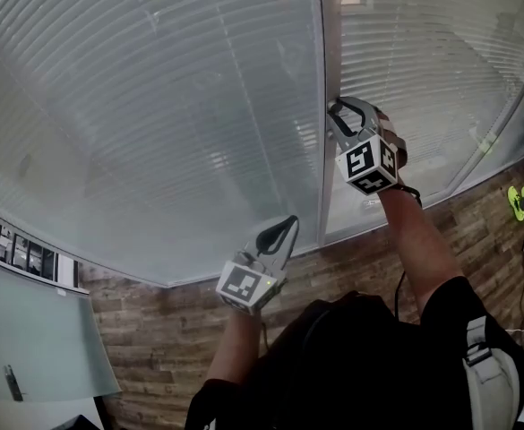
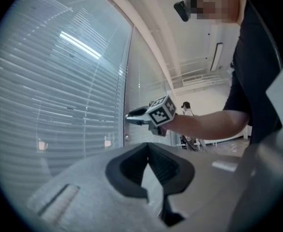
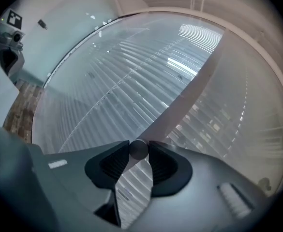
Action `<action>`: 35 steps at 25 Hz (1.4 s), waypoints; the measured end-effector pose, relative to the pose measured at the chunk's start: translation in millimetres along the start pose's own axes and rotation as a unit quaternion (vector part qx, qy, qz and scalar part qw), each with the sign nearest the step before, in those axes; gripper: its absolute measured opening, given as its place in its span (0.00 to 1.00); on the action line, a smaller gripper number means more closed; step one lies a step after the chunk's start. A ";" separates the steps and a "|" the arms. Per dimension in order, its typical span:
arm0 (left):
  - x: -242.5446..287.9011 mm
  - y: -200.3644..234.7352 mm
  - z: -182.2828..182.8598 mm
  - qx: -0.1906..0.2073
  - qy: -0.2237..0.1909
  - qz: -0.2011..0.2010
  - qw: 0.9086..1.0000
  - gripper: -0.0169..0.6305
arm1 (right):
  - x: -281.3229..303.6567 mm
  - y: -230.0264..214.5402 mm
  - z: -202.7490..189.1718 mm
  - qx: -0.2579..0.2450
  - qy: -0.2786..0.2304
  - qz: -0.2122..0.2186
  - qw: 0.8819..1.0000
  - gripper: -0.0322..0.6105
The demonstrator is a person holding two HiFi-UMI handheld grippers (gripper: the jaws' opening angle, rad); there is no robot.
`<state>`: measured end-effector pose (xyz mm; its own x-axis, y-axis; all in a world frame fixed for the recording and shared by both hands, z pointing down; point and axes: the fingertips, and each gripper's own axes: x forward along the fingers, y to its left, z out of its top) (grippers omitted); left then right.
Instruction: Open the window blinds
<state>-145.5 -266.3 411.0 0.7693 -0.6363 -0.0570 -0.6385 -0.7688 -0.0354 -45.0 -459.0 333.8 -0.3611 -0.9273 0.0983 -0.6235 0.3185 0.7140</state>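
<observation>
The window blinds (image 1: pixel 154 106) hang with their slats level behind glass, on both sides of a grey upright frame post (image 1: pixel 330 43). My right gripper (image 1: pixel 337 107) reaches to that post at chest height. It is shut on a small round knob (image 3: pixel 138 149), which sits pinched between the two dark pads (image 3: pixel 113 164). The left gripper view shows the same gripper (image 2: pixel 130 116) touching the post from the side. My left gripper (image 1: pixel 289 223) hangs lower and to the left, close to the glass; its tips meet with nothing in them (image 2: pixel 148 146).
A wood-look floor (image 1: pixel 154 330) runs along the foot of the window. A pale tabletop (image 1: pixel 29 348) stands at lower left. A yellow-green object (image 1: pixel 519 202) and a cable lie on the floor at right. A distant person (image 2: pixel 186 105) stands beyond my arm.
</observation>
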 end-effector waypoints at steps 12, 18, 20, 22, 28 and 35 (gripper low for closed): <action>1.1 1.2 2.5 -0.002 -0.007 0.003 1.000 0.03 | 2.7 -8.2 -4.2 0.230 -0.040 0.002 0.972 0.25; -1.7 3.9 7.4 -0.001 0.001 0.009 1.000 0.03 | 4.4 -12.9 -14.7 0.341 -0.058 0.004 0.938 0.25; -1.9 1.8 7.5 -0.006 0.005 0.010 1.000 0.03 | 3.1 -14.5 -14.3 0.379 -0.066 0.000 0.923 0.25; -1.0 1.2 7.1 -0.009 0.002 0.009 1.000 0.03 | 2.5 -15.9 -15.1 0.404 -0.071 -0.008 0.912 0.25; -2.7 4.7 0.7 -0.003 -0.003 0.011 1.000 0.03 | 3.7 -16.1 -15.7 0.440 -0.081 -0.016 0.894 0.25; -3.5 3.4 2.3 -0.004 0.001 0.010 1.000 0.03 | 2.0 -15.9 -14.6 0.450 -0.084 -0.018 0.889 0.25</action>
<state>-150.3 -266.5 408.7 0.7562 -0.6519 -0.0566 -0.6539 -0.7562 -0.0266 -25.6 -468.9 332.7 -0.3813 -0.9216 -0.0728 -0.9116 0.3880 -0.1358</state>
